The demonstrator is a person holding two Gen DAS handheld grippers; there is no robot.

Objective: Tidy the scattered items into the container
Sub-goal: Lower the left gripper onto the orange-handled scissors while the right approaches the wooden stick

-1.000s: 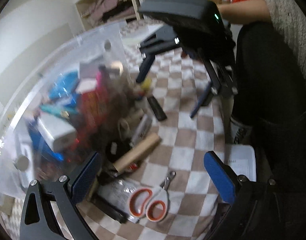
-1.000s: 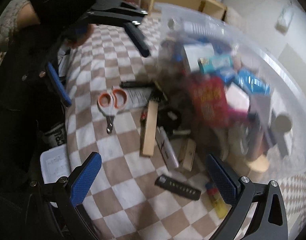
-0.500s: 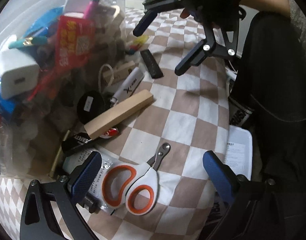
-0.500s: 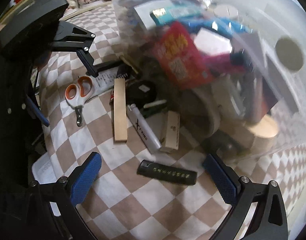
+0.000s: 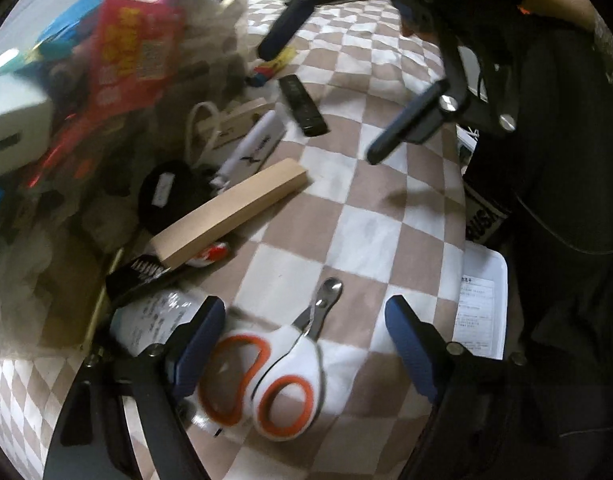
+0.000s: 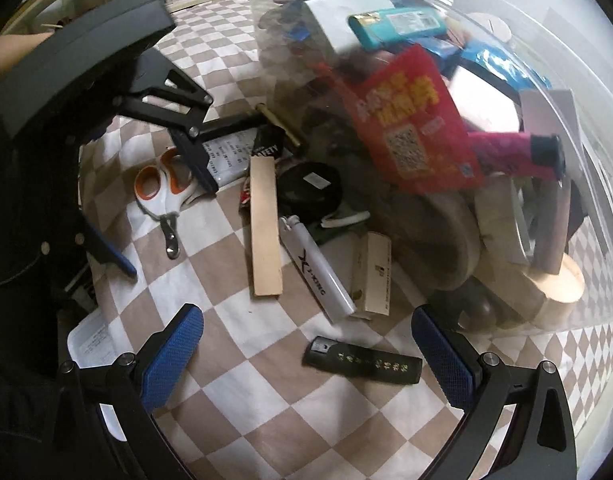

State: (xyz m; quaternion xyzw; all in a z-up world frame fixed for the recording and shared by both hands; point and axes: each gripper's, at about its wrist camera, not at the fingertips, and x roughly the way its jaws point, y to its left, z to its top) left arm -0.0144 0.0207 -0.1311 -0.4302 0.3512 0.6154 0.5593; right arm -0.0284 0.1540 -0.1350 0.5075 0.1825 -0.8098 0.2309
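A clear plastic container (image 6: 578, 92) full of items stands on a checkered cloth. Loose beside it lie orange-and-white clippers (image 5: 274, 376) (image 6: 162, 192), a wooden block (image 5: 230, 212) (image 6: 264, 228), a white lighter (image 6: 316, 270) (image 5: 252, 148), a small beige box (image 6: 372, 272), and a black lighter (image 6: 362, 366) (image 5: 302, 104). My left gripper (image 5: 302, 352) is open, low over the clippers, which lie between its fingers. My right gripper (image 6: 306, 360) is open, just above the black lighter.
A black round tin (image 6: 310, 190), a black packet (image 5: 146, 276) and a printed pouch (image 6: 226, 156) lie against the container. A white paper tray (image 5: 482, 304) sits at the cloth's edge by the person's dark clothing.
Both grippers have dropped lower and closer to the loose items. The left one now straddles the clippers; the right one has neared the black lighter. Both stayed open.
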